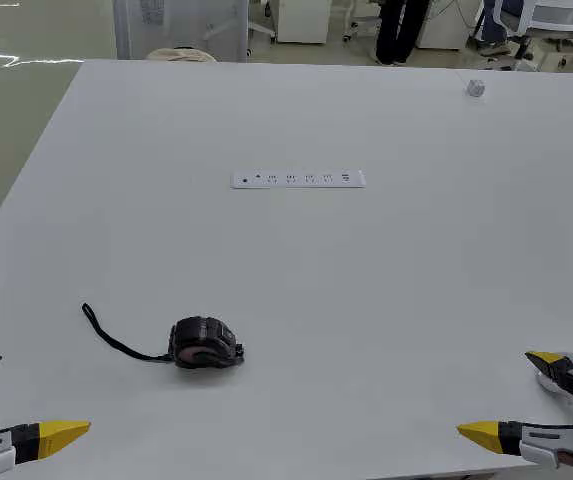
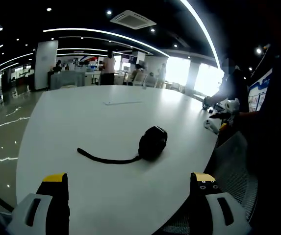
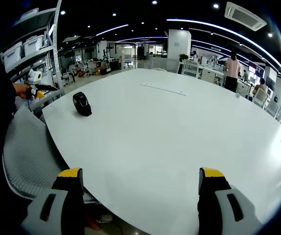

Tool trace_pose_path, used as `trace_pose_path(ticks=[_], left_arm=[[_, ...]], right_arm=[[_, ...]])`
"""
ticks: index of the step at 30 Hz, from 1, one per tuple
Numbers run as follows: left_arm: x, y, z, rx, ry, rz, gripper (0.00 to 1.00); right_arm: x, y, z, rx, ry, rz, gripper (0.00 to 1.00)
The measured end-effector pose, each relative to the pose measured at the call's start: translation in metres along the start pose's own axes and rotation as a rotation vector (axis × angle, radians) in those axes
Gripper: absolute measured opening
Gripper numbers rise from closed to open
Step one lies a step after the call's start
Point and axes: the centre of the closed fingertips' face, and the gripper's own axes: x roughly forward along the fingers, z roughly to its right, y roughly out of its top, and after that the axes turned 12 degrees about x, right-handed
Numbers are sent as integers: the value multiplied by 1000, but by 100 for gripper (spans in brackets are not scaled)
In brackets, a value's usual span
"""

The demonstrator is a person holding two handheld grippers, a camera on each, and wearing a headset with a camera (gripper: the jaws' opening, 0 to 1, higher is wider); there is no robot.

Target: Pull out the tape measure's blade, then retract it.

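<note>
A black tape measure lies on the white table toward its near left. Its blade is in, and a black wrist strap trails off to the left. My left gripper is open at the table's near left edge, a short way in front of and left of the tape measure. Nothing is between its yellow-tipped fingers. My right gripper stands open at the near right edge, far from the tape measure, and is likewise empty.
A white power strip lies flat in the middle of the table. A small grey object sits near the far right edge. A grey mesh chair seat is below the near table edge. People stand beyond the table.
</note>
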Motion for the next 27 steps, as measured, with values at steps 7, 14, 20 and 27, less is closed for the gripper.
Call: trace_pose_path(ticks=[7,14,20,27], left_arm=[[1,0,0,-5,4,2,100],[0,1,-1,-5,7,-1,100],[-1,0,-3,-6,10,-2,100],[-1,0,-2,-8,5,-5,100]], right_arm=[[-1,0,6,-1,-7,0,100],[-1,3,7,-3,-4,7,100],[-2,1,7,-4,-4,1,100],[-2,2,7,-8,-3,2,100]])
